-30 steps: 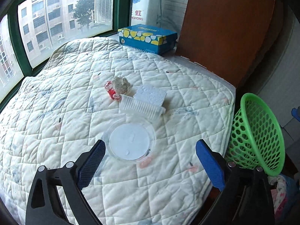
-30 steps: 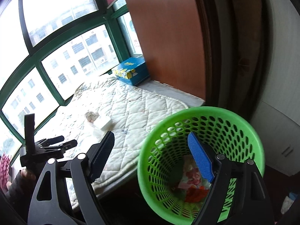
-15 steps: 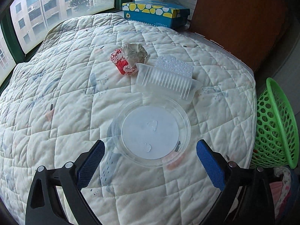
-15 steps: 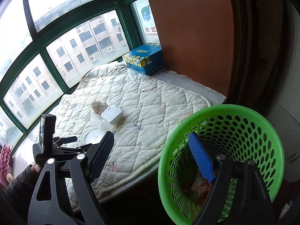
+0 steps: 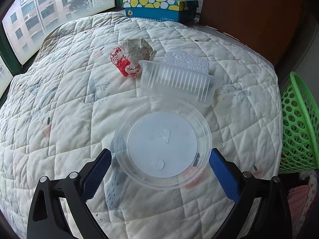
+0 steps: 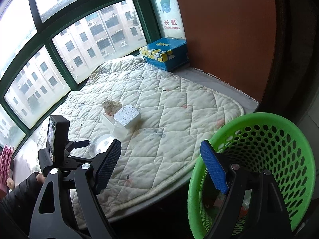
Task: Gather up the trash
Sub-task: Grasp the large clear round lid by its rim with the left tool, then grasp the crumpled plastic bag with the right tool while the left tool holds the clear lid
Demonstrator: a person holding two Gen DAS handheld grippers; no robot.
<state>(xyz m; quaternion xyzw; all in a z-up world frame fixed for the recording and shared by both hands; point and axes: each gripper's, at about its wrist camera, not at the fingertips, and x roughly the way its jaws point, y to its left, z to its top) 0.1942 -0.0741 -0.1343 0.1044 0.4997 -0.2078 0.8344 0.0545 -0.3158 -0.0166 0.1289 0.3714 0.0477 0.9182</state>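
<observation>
Left wrist view: the left gripper (image 5: 159,166) had dropped closer to the quilt (image 5: 59,103) than a second before, so the lid (image 5: 162,145) — a clear round plastic one — now filled the space between its fingers instead of lying well ahead. The fingers stood wide apart, one either side of the lid's rim, very near it but not visibly pressing; nothing was clamped. Just beyond the lid lay a clear ribbed tray (image 5: 177,83), with a foam block (image 5: 187,60) behind it and a crumpled wrapper (image 5: 132,59) ahead and to the left. A tissue box (image 5: 159,10) sat far ahead at the window. The basket (image 5: 299,125) stood off to the right, past the quilt's edge. I judged the approach about finished and closing on the lid the next step.

Right wrist view: the right gripper (image 6: 161,165) was also spread wide and empty. It had swung so that the green basket (image 6: 279,139) sat more to its right, the right finger overlapping the near rim, while more quilt showed ahead. The left gripper (image 6: 79,149) appeared ahead-left, over the lid (image 6: 101,144), held by a sleeved hand (image 6: 37,179). Some scraps seemed to lie in the basket already — so collection looked under way, with four pieces left on the quilt.
</observation>
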